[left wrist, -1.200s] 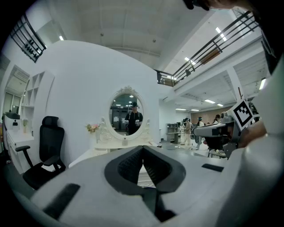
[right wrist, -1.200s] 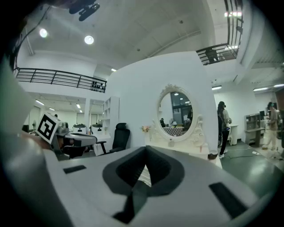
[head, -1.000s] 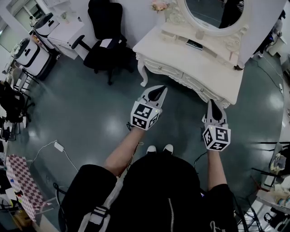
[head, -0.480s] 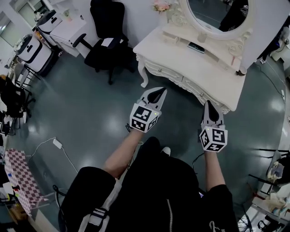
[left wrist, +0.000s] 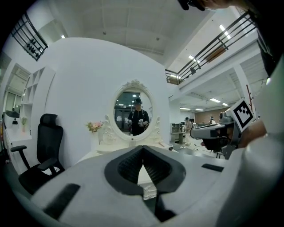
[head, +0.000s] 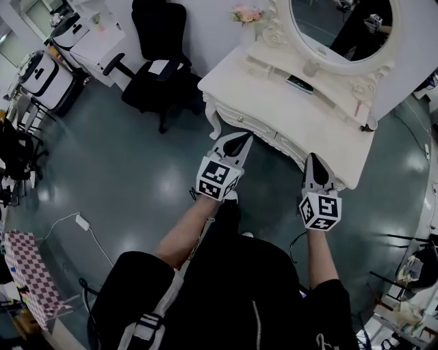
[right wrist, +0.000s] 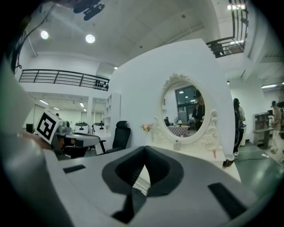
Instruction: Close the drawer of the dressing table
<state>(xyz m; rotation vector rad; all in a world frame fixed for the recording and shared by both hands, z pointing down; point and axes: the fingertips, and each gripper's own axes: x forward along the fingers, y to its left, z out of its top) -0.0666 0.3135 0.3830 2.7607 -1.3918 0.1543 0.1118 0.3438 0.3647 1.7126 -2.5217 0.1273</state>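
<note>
The white dressing table (head: pixel 301 113) with an oval mirror (head: pixel 339 24) stands at the upper right of the head view. Its carved drawer fronts (head: pixel 256 125) run along the near face; I cannot tell how far any drawer stands out. My left gripper (head: pixel 239 139) is shut and empty, with its tip just short of the left part of that face. My right gripper (head: pixel 311 158) is also shut and empty, close to the table's right front edge. In the left gripper view the jaws (left wrist: pixel 143 147) meet at a point towards the table (left wrist: pixel 111 153). The right gripper (right wrist: pixel 144 148) looks the same.
A black office chair (head: pixel 161 75) stands left of the table, near its curved leg (head: pixel 215 116). A dark flat object (head: pixel 299 83) lies on the table's raised shelf, and flowers (head: pixel 248 14) stand at its back corner. White cabinets (head: pixel 48 75) and a floor cable (head: pixel 82 222) lie to the left.
The person has stepped towards the dressing table. Both grippers have moved forward with them and now sit close to its front face. Their jaws stayed shut.
</note>
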